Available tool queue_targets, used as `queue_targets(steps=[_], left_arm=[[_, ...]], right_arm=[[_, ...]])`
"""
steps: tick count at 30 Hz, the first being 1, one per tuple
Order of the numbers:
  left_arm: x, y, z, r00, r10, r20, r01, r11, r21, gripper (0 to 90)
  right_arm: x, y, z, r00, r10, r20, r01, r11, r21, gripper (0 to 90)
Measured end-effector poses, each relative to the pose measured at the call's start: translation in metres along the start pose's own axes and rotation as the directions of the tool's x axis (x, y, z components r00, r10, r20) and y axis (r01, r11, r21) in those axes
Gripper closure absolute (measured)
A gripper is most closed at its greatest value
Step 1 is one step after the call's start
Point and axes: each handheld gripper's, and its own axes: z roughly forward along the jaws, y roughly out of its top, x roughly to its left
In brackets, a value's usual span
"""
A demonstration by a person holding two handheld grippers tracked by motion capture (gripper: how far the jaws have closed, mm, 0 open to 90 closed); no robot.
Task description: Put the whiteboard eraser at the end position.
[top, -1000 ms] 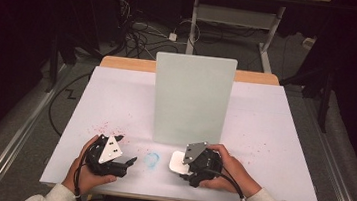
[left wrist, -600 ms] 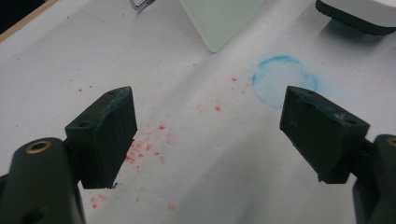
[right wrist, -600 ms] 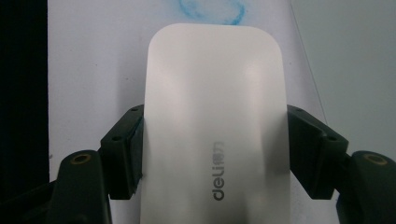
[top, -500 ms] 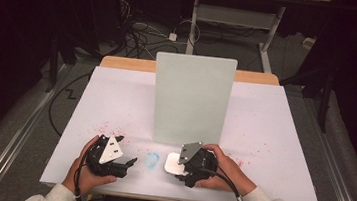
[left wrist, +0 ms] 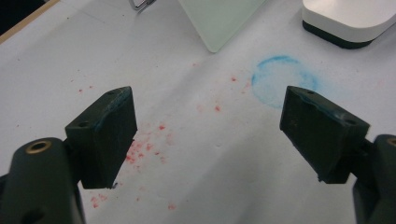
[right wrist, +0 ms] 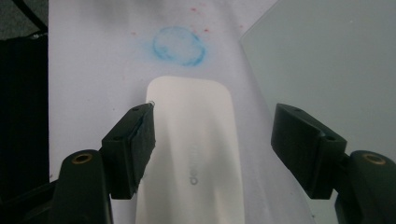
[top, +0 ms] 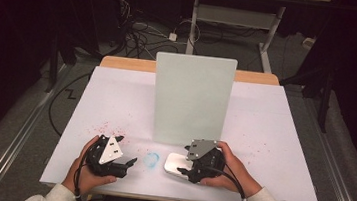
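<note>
Since a second ago, right tongs [top: 185, 171] moved slightly leftward and lower over the white device [top: 176, 163]; left tongs [top: 125, 151] unchanged. From the high view: both tongs low on the tabletop [top: 273, 140], blue ring mark [top: 150, 159] between them, upright pale panel [top: 191, 99] beyond. Left gripper view: left tongs [left wrist: 208, 135] gaping wide, empty, above red specks [left wrist: 140, 149]. Right gripper view: right tongs [right wrist: 212, 140] spread open, straddling the white device [right wrist: 191, 154], not clamped.
</note>
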Motion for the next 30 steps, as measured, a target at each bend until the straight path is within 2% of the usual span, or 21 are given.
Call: queue_targets(steps=[8,13,23,28,30], left_arm=[[0.0,0.0,-0.001,1.0,-0.001,-0.005,0.0,1.0,-0.007,18.0],[0.0,0.0,-0.001,1.0,-0.002,-0.006,0.002,1.0,-0.008,18.0],[0.0,0.0,-0.001,1.0,-0.001,-0.007,0.001,1.0,-0.007,18.0],[0.002,0.0,0.0,1.0,-0.003,-0.008,0.003,0.9999,-0.01,18.0],[0.002,0.0,0.0,1.0,-0.003,-0.006,0.003,0.9999,-0.011,18.0]], right_arm=[[-0.006,-0.006,-0.019,0.9944,0.034,0.1,-0.027,0.997,-0.07,29.2],[-0.01,-0.009,-0.028,0.9853,0.063,0.159,-0.047,0.993,-0.104,27.3],[-0.013,-0.013,-0.038,0.9695,0.076,0.233,-0.049,0.991,-0.123,23.9],[-0.013,-0.014,-0.043,0.9638,0.083,0.253,-0.05,0.99,-0.135,23.6],[-0.013,-0.015,-0.045,0.9586,0.087,0.271,-0.05,0.989,-0.142,23.6]])
